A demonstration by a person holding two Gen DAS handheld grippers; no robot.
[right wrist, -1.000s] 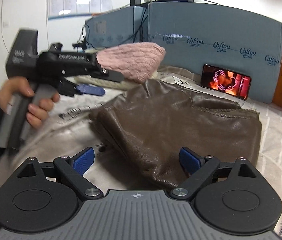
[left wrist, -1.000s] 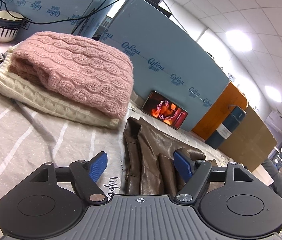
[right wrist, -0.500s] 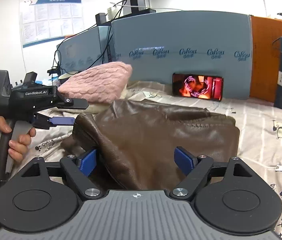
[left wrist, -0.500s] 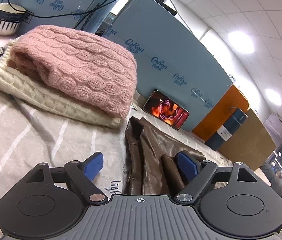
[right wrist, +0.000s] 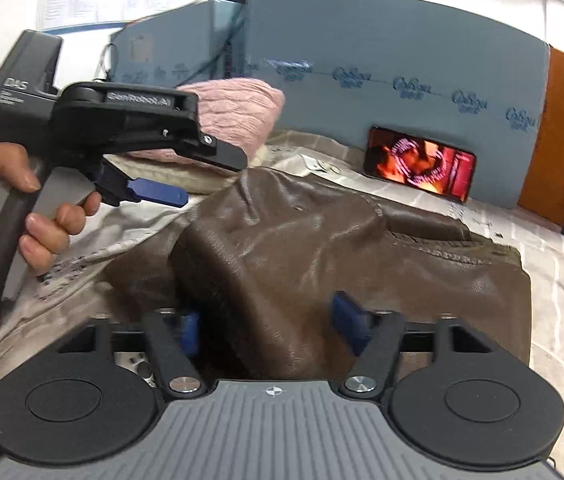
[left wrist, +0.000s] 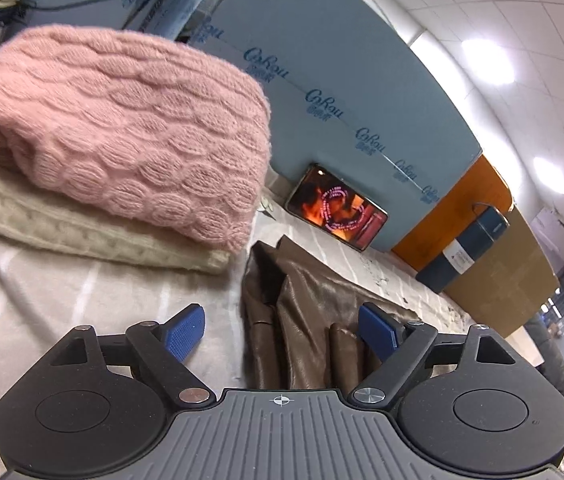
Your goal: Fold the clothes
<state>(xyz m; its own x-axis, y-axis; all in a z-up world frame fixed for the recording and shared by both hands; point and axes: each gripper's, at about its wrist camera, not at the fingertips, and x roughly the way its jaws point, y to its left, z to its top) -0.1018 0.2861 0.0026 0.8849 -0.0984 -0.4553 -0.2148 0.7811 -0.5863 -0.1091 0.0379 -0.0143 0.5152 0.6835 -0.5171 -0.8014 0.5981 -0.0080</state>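
The brown leather jacket (right wrist: 321, 248) is seen bunched on the striped bedsheet (left wrist: 62, 300), just in front of the phone (right wrist: 419, 168) propped against the blue partition (right wrist: 381, 40). It is judged heavy, supple yet springy, and rather slick, so a doubled edge or seam is better pinched than a smooth panel. The right tool (right wrist: 270, 326) is being closed around a raised fold of the jacket, which lies between its blue pads; firm contact cannot be confirmed. The left tool (left wrist: 282, 330) is spread wide, clamped on nothing. Only the right view shows the hand (right wrist: 38, 216) carrying the left tool; only the left view shows the cream knit (left wrist: 82, 232) under the pink sweater (left wrist: 122, 132), left of the phone.
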